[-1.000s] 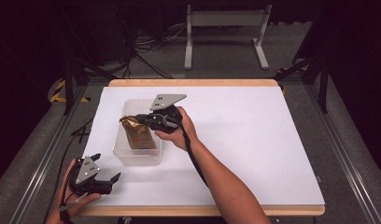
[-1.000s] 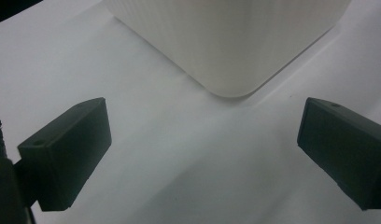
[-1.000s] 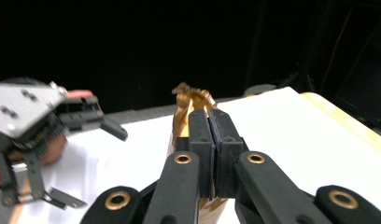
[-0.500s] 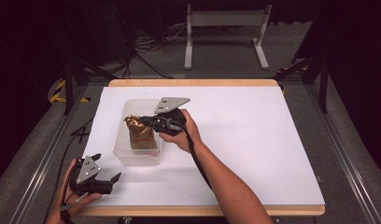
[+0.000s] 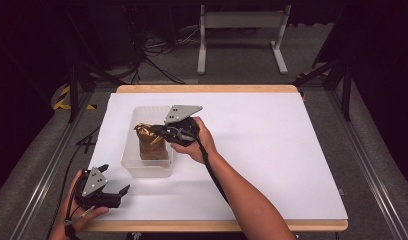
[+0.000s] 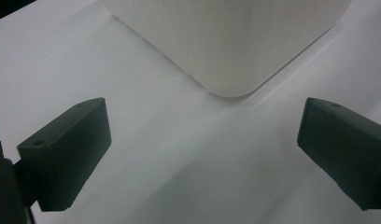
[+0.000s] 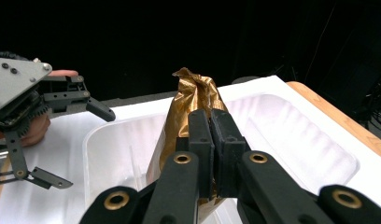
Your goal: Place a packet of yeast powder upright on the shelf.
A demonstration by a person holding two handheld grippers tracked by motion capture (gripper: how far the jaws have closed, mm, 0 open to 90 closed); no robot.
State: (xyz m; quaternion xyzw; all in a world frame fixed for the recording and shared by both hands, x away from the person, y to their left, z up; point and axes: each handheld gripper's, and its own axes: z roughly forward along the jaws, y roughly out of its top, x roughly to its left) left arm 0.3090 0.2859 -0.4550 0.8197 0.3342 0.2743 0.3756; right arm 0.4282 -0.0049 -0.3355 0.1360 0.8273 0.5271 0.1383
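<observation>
A dark room with cables and a metal stand on the floor surrounds a wood-edged table (image 5: 207,89) covered by a white sheet (image 5: 272,150). On that sheet, a gold foil bag (image 5: 152,142) stands upright inside a clear plastic tub (image 5: 137,167), and the right gripper (image 5: 164,132) has its jaws pressed together on the bag's upper part. In the right gripper view the two black pads meet flat against the crinkled foil just below the bag's twisted top, with the bag (image 7: 191,105) directly ahead of the jaws and the tub's ribbed white wall (image 7: 296,135) spreading out behind and to either side of it. The bag's base seems to rest on the tub's floor, though the jaws hide that contact. The person's right hand (image 5: 194,142) wraps the gripper body just beside the tub's rim, the forearm running back toward the table's near edge. Well apart from this grip, near the table's front corner, the left gripper (image 5: 114,192) lies in the person's left hand with its jaws spread wide and nothing between them; in the left gripper view a rounded corner of the tub (image 6: 230,70) sits ahead of those open jaws, apart from them.
</observation>
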